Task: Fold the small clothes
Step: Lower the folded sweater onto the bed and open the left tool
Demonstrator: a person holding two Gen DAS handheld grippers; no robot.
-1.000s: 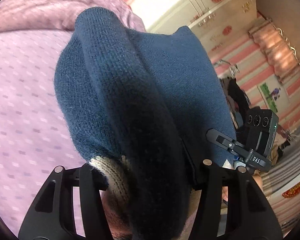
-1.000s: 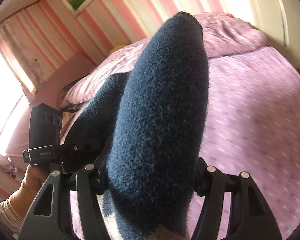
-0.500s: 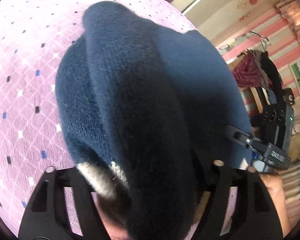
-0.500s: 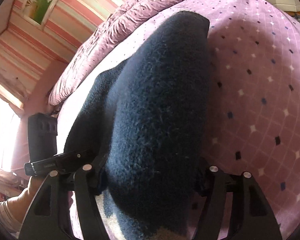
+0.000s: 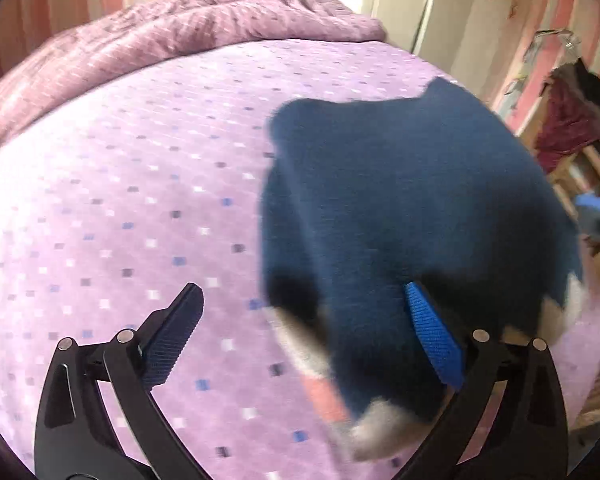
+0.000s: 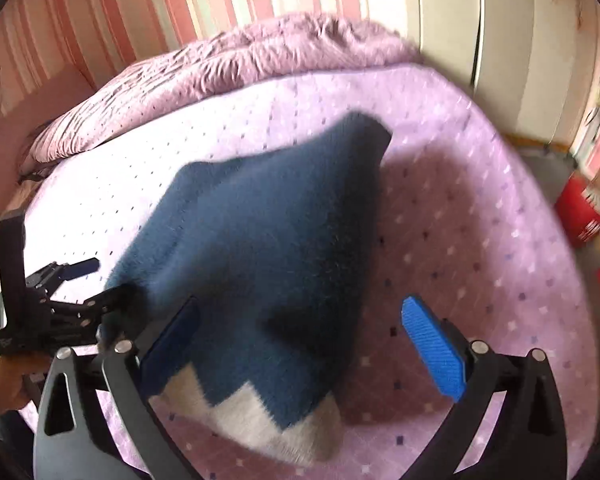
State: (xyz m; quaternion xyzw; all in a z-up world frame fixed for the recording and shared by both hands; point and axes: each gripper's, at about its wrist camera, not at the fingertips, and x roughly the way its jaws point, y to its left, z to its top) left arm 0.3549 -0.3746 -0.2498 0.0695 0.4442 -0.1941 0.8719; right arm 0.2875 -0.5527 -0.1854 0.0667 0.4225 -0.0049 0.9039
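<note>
A small navy knit sweater (image 5: 400, 208) with a cream zigzag hem lies in a blurred heap on the purple bed cover (image 5: 120, 200). In the left wrist view my left gripper (image 5: 312, 336) is open, its right blue pad against the sweater's near edge, nothing clamped. In the right wrist view the sweater (image 6: 260, 248) lies between and beyond the open fingers of my right gripper (image 6: 312, 340), its cream hem (image 6: 260, 412) nearest. The left gripper (image 6: 60, 300) shows at the sweater's left edge.
A crumpled purple quilt (image 5: 180, 32) lies along the far side of the bed. A white wardrobe (image 6: 500, 40) and pink striped wall stand behind. A clothes rack (image 5: 572, 112) and red boxes (image 6: 580, 208) are off the bed's right side.
Both grippers have opened and let go of the sweater, which has dropped from hanging in front of the cameras onto the bed. Both cameras have pulled back.
</note>
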